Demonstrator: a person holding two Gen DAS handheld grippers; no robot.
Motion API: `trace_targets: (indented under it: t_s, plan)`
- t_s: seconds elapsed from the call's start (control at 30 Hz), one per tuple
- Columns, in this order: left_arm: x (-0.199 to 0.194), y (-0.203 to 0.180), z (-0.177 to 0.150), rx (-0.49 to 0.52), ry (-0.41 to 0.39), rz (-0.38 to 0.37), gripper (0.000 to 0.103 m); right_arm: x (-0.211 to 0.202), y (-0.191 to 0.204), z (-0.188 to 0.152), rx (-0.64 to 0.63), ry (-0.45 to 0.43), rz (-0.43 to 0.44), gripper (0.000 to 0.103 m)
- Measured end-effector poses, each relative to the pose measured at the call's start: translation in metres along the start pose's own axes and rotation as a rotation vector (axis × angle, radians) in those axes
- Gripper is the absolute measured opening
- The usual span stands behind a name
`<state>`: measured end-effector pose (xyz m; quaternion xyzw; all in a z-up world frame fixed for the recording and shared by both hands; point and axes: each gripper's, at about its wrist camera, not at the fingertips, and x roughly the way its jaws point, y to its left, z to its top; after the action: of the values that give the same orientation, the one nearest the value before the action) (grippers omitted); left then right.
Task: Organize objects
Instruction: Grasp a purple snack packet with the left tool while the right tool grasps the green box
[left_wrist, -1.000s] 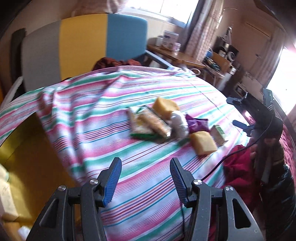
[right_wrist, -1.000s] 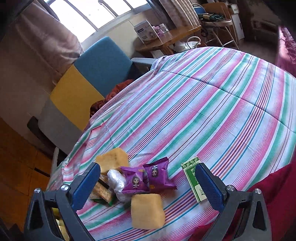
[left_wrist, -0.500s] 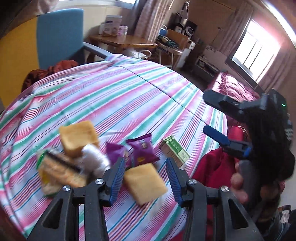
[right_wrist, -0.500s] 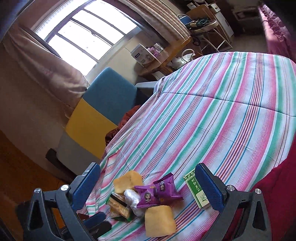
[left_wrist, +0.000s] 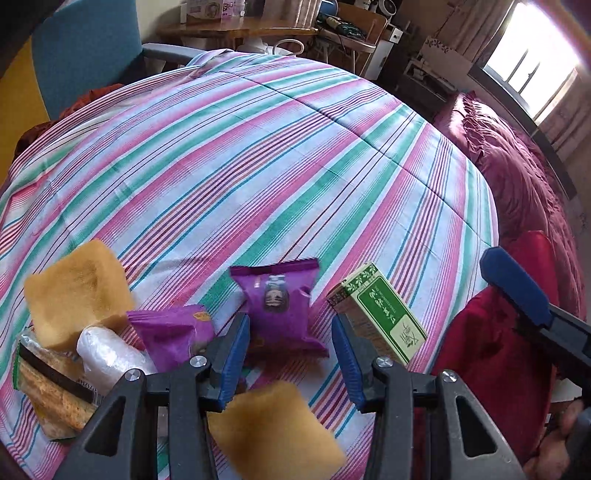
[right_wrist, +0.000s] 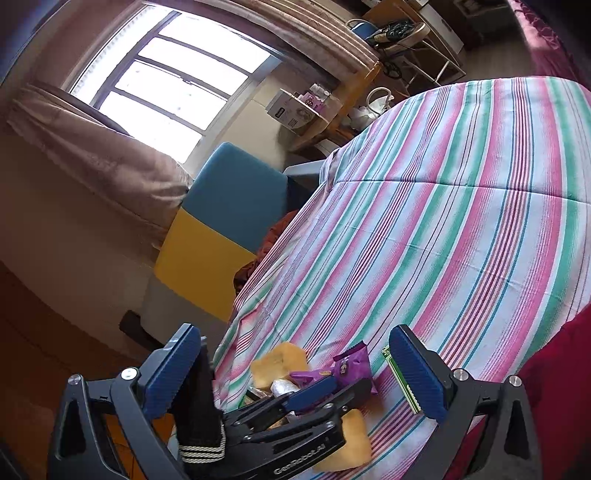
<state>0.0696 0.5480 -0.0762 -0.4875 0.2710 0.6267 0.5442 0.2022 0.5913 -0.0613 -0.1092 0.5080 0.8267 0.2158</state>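
A: Left gripper (left_wrist: 290, 360) had dropped in closer, spread wide around the purple snack packet (left_wrist: 282, 308) on the striped sheet (left_wrist: 295, 155); empty.

B: Right gripper (right_wrist: 295, 373) gaped too; I'd center, then squeeze gently.

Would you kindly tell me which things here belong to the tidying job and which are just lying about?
Job:
purple snack packet
second purple packet
green box
yellow sponge blocks
white wrapped bundle
cracker pack
left tongs, open

Lying about:
striped bedspread
blue and yellow chair
red cloth
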Motion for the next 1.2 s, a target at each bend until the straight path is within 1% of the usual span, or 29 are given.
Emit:
trace_targets:
  t_s: [0.1, 0.13, 0.2, 0.23, 0.27, 0.3, 0.37, 0.43, 0.53, 0.6, 0.7, 0.8, 0.9, 1.07, 1.2]
  plan:
    - [0.015, 0.003, 0.006, -0.036, 0.025, -0.009, 0.046, 0.001, -0.001, 0.000, 0.006, 0.003, 0.006, 0.103]
    - [0.021, 0.006, 0.007, -0.044, 0.030, -0.004, 0.043, 0.000, -0.002, 0.000, 0.006, 0.004, 0.004, 0.103]
    - [0.019, 0.004, 0.007, -0.035, 0.003, 0.021, 0.039, 0.001, -0.001, 0.000, 0.001, 0.006, 0.002, 0.103]
    - [0.017, 0.004, 0.007, -0.044, -0.003, 0.011, 0.037, 0.001, -0.001, 0.000, -0.001, 0.007, -0.001, 0.103]
    - [0.011, 0.005, 0.005, -0.058, -0.027, -0.014, 0.036, 0.000, -0.001, 0.000, -0.002, 0.007, -0.003, 0.103]
    - [0.005, 0.005, 0.004, -0.055, -0.049, -0.020, 0.036, 0.001, -0.001, 0.000, -0.003, 0.009, -0.005, 0.103]
    - [-0.014, 0.002, 0.000, -0.027, -0.100, -0.007, 0.036, 0.001, -0.001, 0.000, -0.004, 0.010, -0.010, 0.103]
    - [-0.033, 0.003, -0.005, -0.021, -0.142, -0.007, 0.036, 0.001, -0.001, 0.000, -0.005, 0.009, -0.015, 0.103]
    - [-0.063, 0.015, -0.017, -0.059, -0.200, -0.019, 0.035, 0.001, -0.001, 0.000, -0.006, 0.014, -0.029, 0.103]
    - [-0.084, 0.027, -0.034, -0.086, -0.235, 0.000, 0.035, 0.003, 0.000, 0.000, -0.011, 0.020, -0.042, 0.103]
    - [-0.104, 0.043, -0.057, -0.126, -0.270, 0.017, 0.035, 0.006, 0.001, -0.001, -0.019, 0.039, -0.070, 0.103]
    - [-0.119, 0.065, -0.095, -0.189, -0.277, 0.046, 0.035, 0.012, 0.001, -0.001, -0.028, 0.071, -0.103, 0.103]
    - [-0.127, 0.086, -0.132, -0.262, -0.271, 0.056, 0.035, 0.017, 0.002, -0.001, -0.040, 0.096, -0.148, 0.103]
    - [-0.140, 0.102, -0.180, -0.328, -0.279, 0.075, 0.035, 0.032, 0.002, -0.003, -0.063, 0.164, -0.239, 0.103]
    - [-0.157, 0.115, -0.213, -0.374, -0.309, 0.060, 0.035, 0.039, 0.002, -0.003, -0.078, 0.201, -0.313, 0.103]
